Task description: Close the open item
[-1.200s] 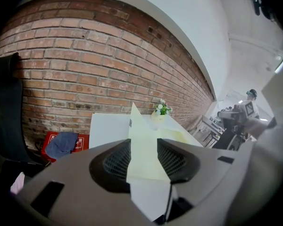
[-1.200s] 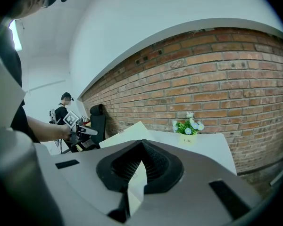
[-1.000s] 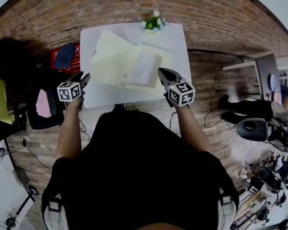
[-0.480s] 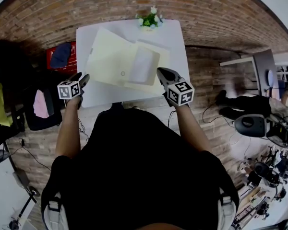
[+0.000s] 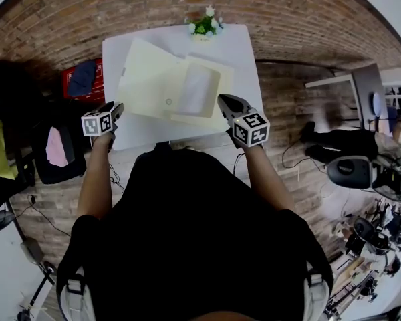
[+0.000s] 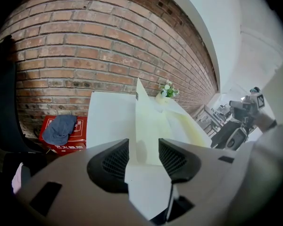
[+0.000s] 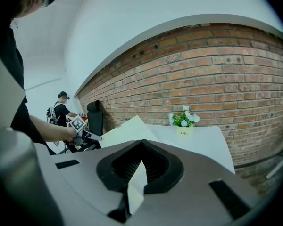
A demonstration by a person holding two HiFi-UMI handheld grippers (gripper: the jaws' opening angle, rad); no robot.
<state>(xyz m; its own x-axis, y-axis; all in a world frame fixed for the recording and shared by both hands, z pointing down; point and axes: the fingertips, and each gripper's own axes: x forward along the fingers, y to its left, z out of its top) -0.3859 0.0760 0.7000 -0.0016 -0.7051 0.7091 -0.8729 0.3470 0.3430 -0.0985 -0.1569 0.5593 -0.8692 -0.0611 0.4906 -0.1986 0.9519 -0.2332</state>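
Folder [image 5: 167, 85]: pale cream, card-type, lying open on the white table [image 5: 244, 52], covering most of the middle of the top and skewed a bit to the table edges. It has two leaves. The left leaf [image 5: 144, 79] is larger and plain. It isn't flat: it's hinged up off the table with the free edge raised and tilted. The right leaf [image 5: 210, 116] lies flat and carries a whitish rectangular panel [image 5: 199, 89] in its middle, pocket or loose sheet, can't tell. There's a small round snap [image 5: 168, 101] near the fold, toward the near side. The left leaf's far corner sits close to the table's far edge. The folder's near edge stops short of the table's near edge.
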